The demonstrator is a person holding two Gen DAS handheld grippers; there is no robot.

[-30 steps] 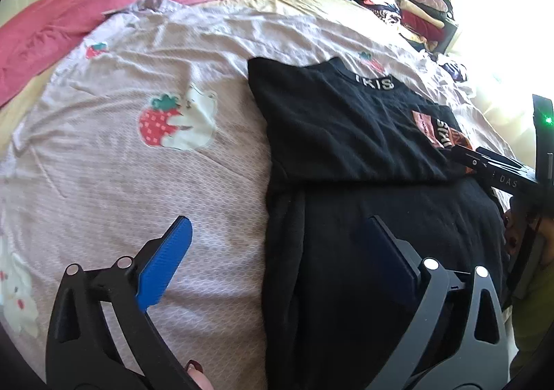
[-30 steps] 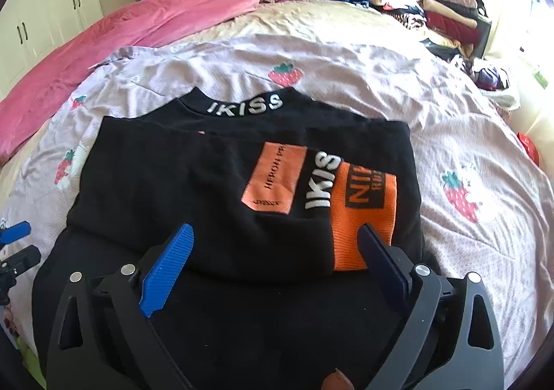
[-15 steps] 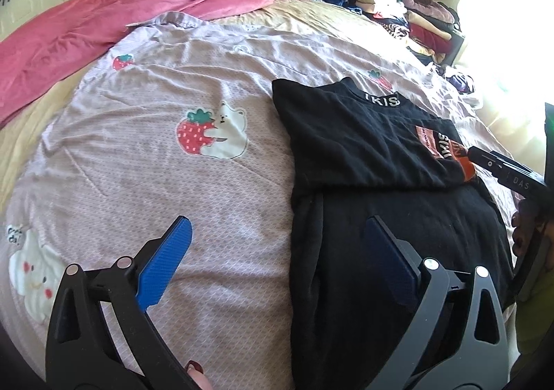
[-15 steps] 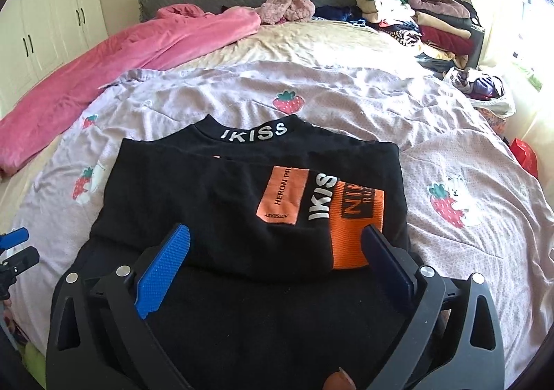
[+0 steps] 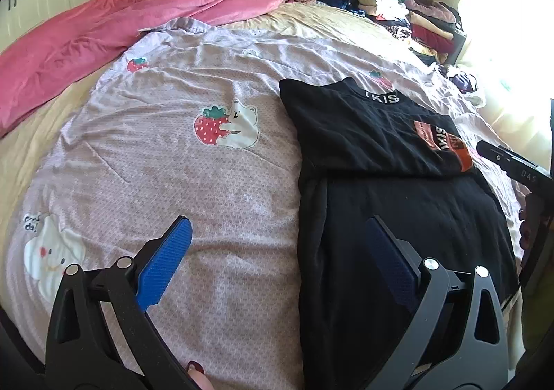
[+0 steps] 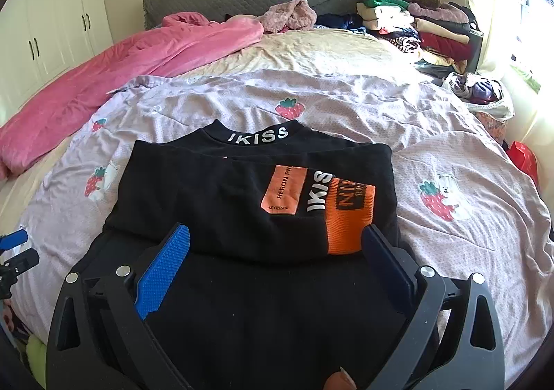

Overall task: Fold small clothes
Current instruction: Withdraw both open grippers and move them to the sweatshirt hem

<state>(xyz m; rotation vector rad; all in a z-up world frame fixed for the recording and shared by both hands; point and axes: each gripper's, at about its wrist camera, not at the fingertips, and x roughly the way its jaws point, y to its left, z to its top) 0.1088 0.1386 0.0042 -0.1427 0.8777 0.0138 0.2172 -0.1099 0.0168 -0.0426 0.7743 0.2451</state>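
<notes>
the black top (image 6: 221, 196) is lying partly folded on the lilac strawberry-print sheet (image 6: 346, 106), its far part doubled over toward the near part, orange patch (image 6: 349, 216) and white lettering facing up. the right gripper (image 6: 275, 262) is hovering over the near half, jaws spread wide, gripping nothing. the left gripper (image 5: 277, 251) is likewise gaping wide and empty, straddling the top's left edge, though its height above the cloth is hard to judge.
</notes>
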